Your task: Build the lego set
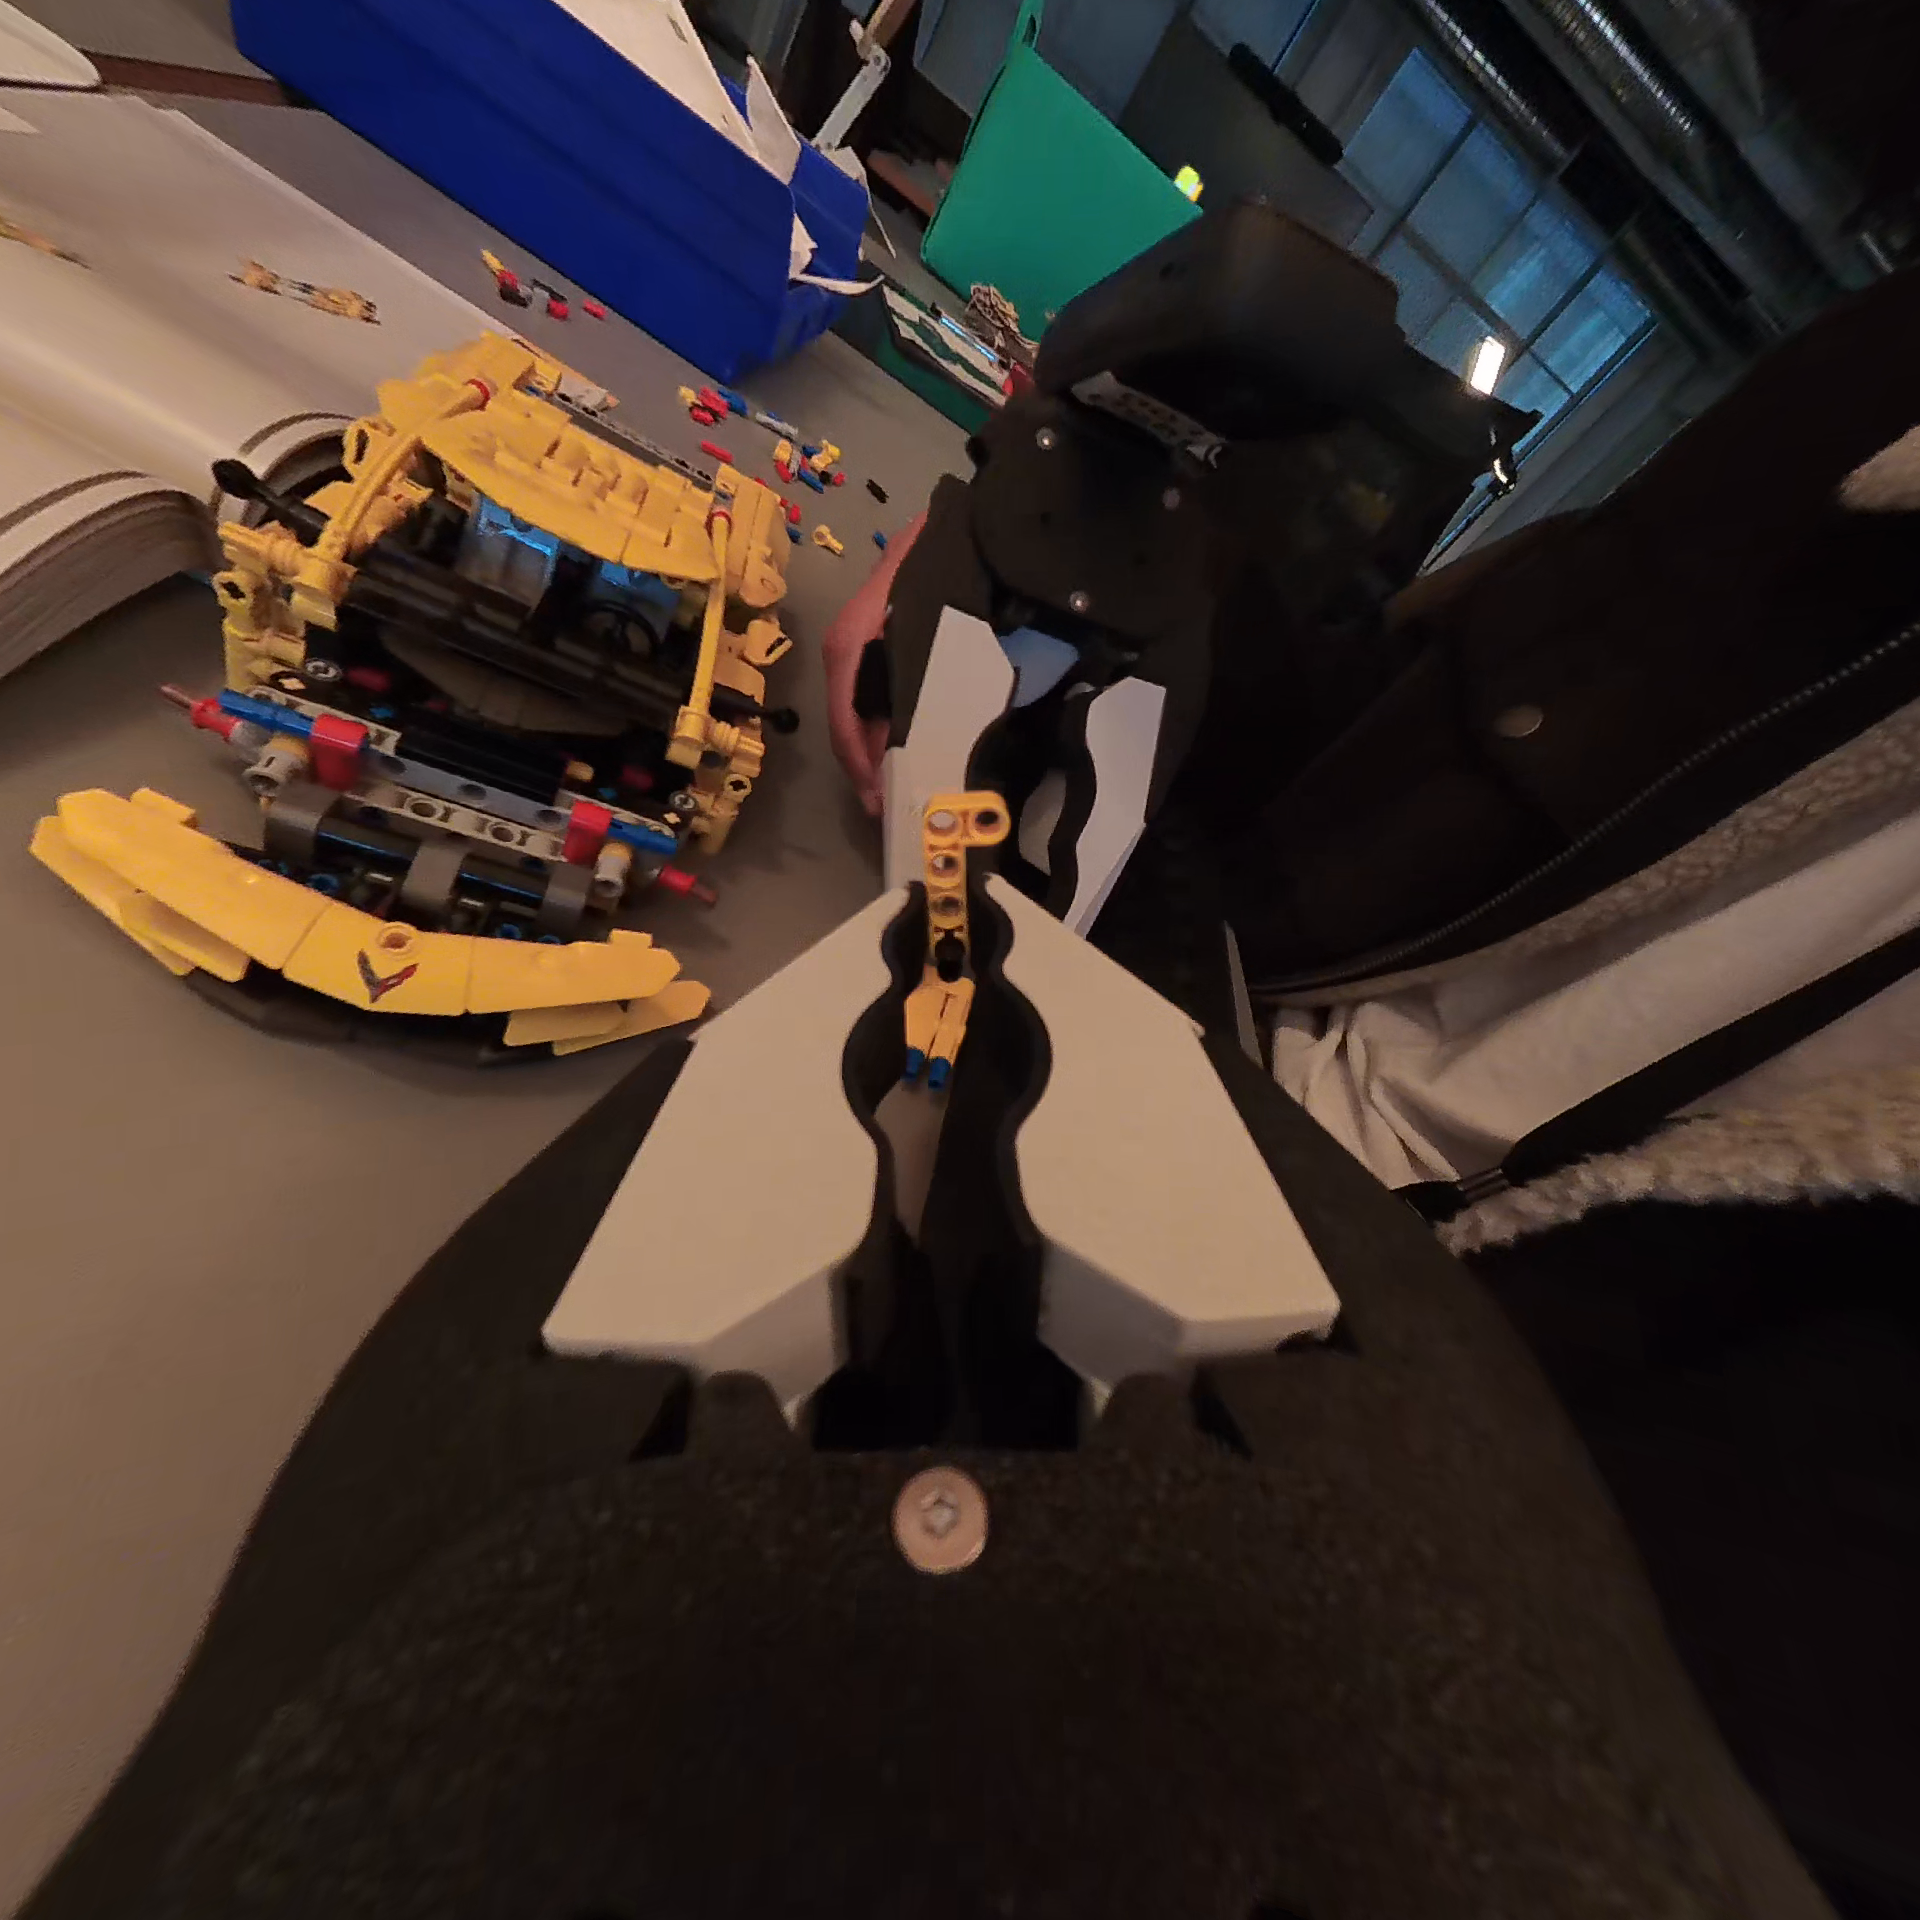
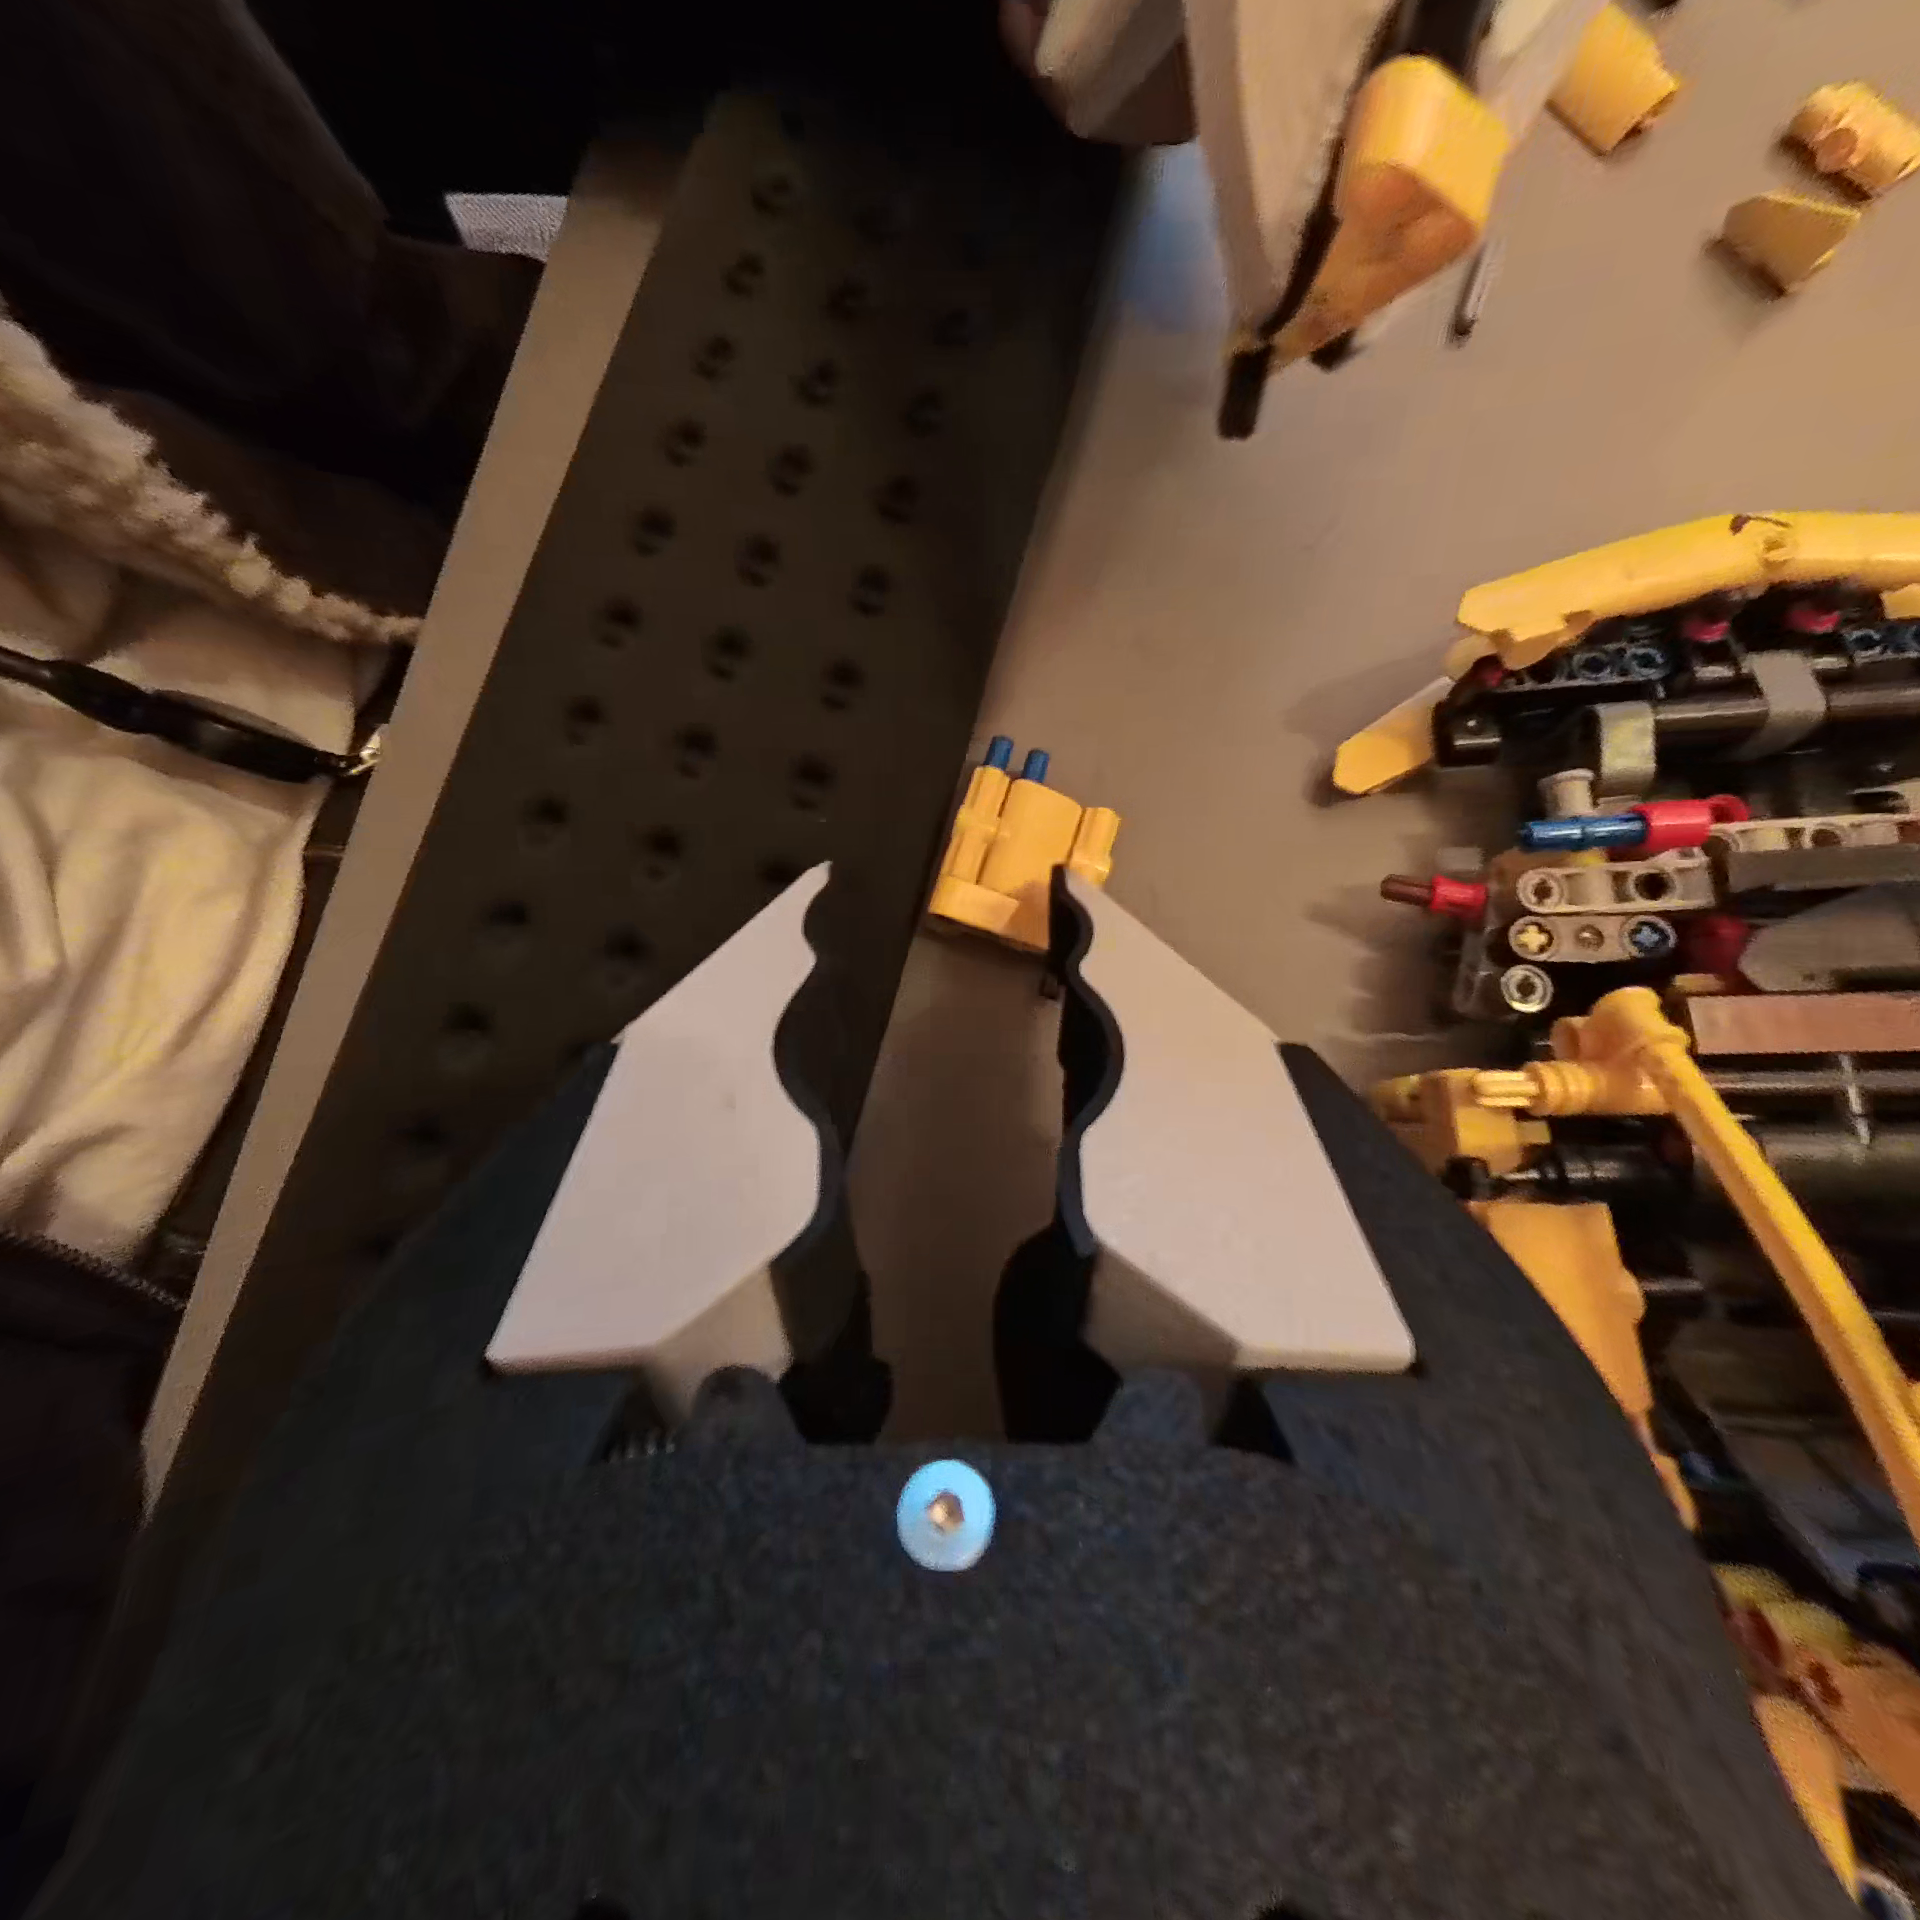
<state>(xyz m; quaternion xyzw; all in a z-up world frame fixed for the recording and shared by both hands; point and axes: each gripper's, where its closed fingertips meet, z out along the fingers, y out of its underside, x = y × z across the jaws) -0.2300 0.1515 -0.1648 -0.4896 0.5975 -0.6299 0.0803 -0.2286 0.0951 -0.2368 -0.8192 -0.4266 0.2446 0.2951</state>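
Note:
A small yellow piece with two blue pins [image 2: 1023, 831] lies on the grey table [image 2: 1195, 623], just past my right gripper's right fingertip. My right gripper [image 2: 940, 899] is open and empty above the table edge. In the left wrist view the same piece [image 1: 940, 1023] shows through the narrow slit between my left gripper's [image 1: 945, 904] fingers. No left finger touches the piece in the right wrist view, where the left gripper [image 2: 1262, 384] hangs blurred farther back. The right gripper [image 1: 1003, 873] faces the left one. The yellow car [image 1: 499, 623] stands to the left.
The car's detached yellow bumper [image 1: 364, 945] lies in front of it. An open instruction book [image 1: 104, 436], a blue bin [image 1: 540, 135] and loose small pieces [image 1: 769, 436] sit behind. Yellow panels [image 2: 1777, 239] lie on the table. A black perforated strip [image 2: 727, 520] edges it. A hand [image 1: 857, 707] holds the right gripper.

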